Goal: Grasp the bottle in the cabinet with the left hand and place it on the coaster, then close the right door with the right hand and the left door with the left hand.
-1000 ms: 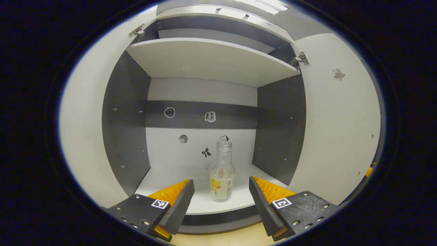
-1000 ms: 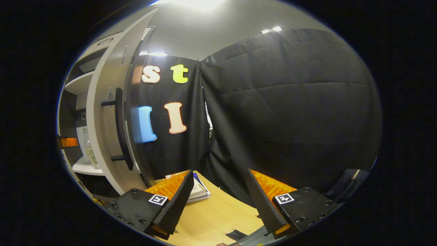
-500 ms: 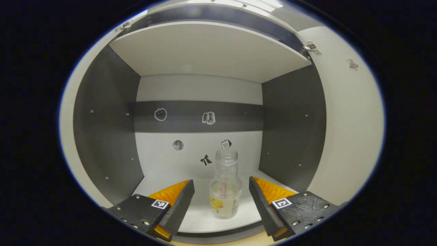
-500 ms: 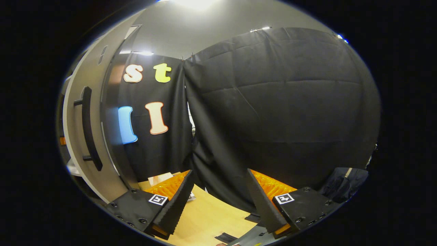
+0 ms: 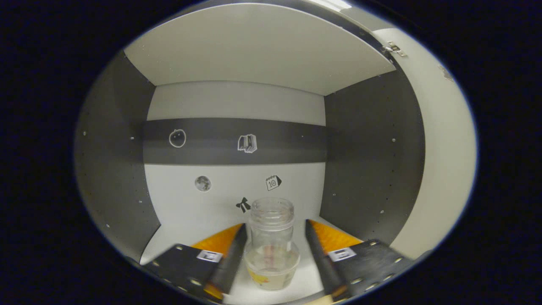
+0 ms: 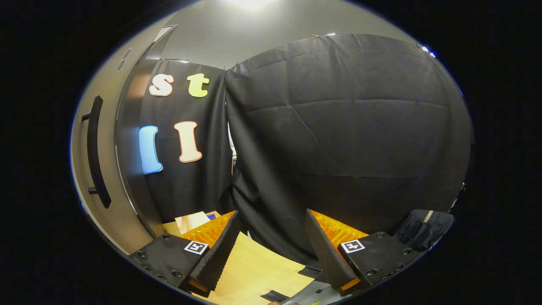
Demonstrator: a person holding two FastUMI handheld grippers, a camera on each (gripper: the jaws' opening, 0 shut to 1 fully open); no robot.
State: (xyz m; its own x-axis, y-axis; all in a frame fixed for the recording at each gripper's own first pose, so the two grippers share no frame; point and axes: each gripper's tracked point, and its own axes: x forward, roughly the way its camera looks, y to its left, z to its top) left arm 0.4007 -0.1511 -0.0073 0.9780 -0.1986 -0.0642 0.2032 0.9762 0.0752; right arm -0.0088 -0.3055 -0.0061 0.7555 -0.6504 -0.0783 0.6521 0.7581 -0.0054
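Bottle point(image 5: 271, 248): clear, uncapped, upright on the bottom shelf point(image 5: 178, 237) of the cabinet, at 6 o'clock in the left gripper view; pale label with a yellow patch low on the body.
Left gripper point(image 5: 273, 241): inside the cabinet, jaws spread to either side of the bottle, neck and shoulder between them; a narrow gap visible on each side, no firm pinch to be seen.
Cabinet interior: dark side walls point(image 5: 368, 161) at 3 and 9 o'clock, pale back panel point(image 5: 233, 101) crossed by a dark band point(image 5: 296, 142), pale upper shelf point(image 5: 254, 46) overhead at 12 o'clock.
Stickers: apple outline point(image 5: 177, 138) and book point(image 5: 247, 143) on the dark band; moon point(image 5: 203, 184), calendar tag point(image 5: 273, 182) and black bow point(image 5: 243, 204) on the pale panel just behind the bottle's mouth.
Right door: open; pale inner face point(image 5: 444, 169) at 3 o'clock in the left gripper view, with a metal hinge point(image 5: 394, 47) near 1 o'clock; outer face point(image 6: 84, 178) at 9 o'clock in the right gripper view, bearing a long dark handle point(image 6: 95, 152).
Right gripper point(image 6: 271, 243): jaws spread wide, holding nothing, over the wooden table point(image 6: 258, 271), facing the black cloth wall point(image 6: 338, 127).
Table: papers point(image 6: 192, 221) near 7 o'clock beside the door's lower edge; small dark flat pieces point(image 6: 275, 295) at 6 o'clock, blurred.
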